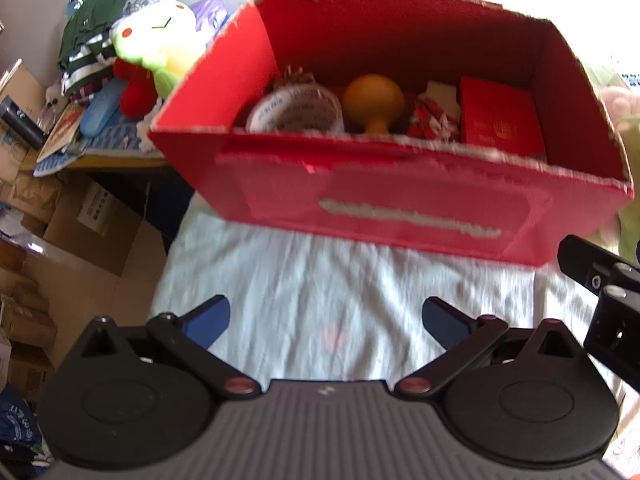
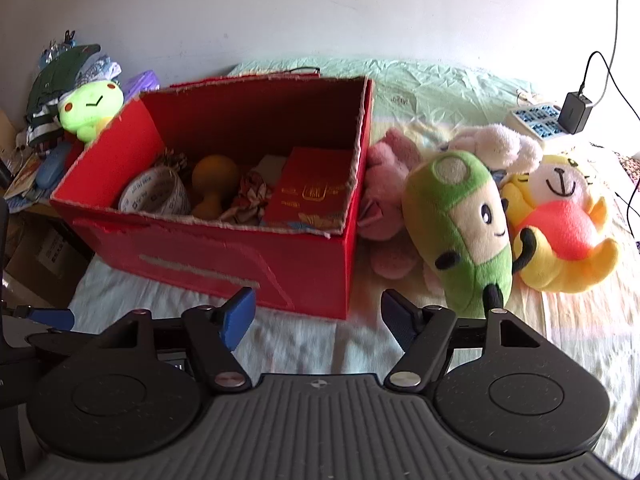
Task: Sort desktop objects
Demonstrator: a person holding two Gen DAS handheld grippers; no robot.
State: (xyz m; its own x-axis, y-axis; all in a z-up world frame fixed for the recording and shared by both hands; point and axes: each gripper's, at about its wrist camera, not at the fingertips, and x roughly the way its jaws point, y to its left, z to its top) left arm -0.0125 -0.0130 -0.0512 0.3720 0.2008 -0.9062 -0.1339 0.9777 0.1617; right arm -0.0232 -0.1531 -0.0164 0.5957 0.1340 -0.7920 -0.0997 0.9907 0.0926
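Red box (image 2: 224, 264) contents half-hidden (front wall), both grippers' fingers (image 1: 208, 320) (image 2: 240, 316) wide apart, empty

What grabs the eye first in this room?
A big red cardboard box sits open on the pale sheet, holding a tape roll, a yellow gourd-shaped thing and a red booklet. Right of it lies a heap of plush toys, a green one in front.

Pink plush (image 2: 390, 204) half behind box (image 2: 224, 256)
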